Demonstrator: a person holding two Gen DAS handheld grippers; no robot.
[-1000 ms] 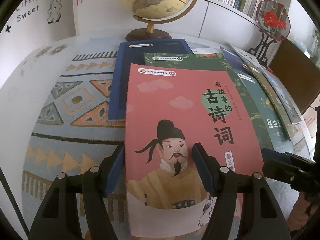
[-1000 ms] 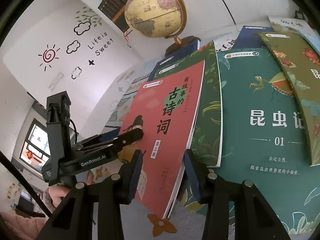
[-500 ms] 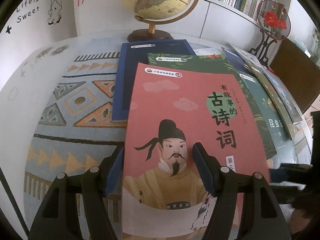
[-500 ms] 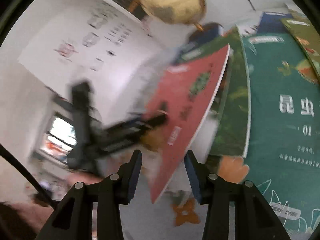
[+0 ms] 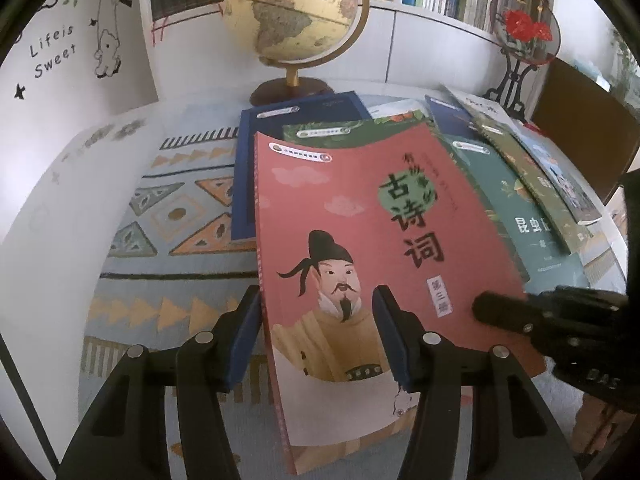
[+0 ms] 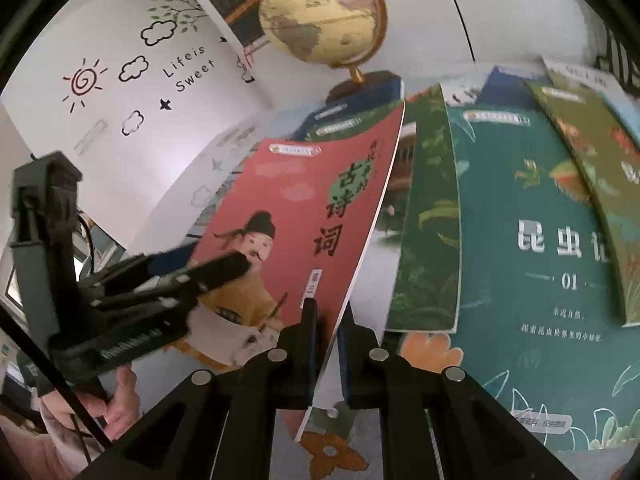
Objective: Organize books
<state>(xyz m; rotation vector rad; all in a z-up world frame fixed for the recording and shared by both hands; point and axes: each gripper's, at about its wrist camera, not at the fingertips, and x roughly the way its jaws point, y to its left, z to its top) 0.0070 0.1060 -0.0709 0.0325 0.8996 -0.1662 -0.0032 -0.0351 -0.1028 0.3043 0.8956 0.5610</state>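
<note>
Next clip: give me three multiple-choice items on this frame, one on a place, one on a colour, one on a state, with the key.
1. Where does the globe stand?
A. Beyond the spread books
B. On the chair
C. Under the mat

2. What colour is the cover of the book held by the right gripper?
A. Yellow
B. White
C. Pinkish red

3. How does that book lie?
A. Flat under the others
B. Its right edge lifted off the green book
C. Standing on a shelf

Key: A, its base sits behind the books; C, the poetry cover is pinkish red; B, its edge is clamped and raised.
</note>
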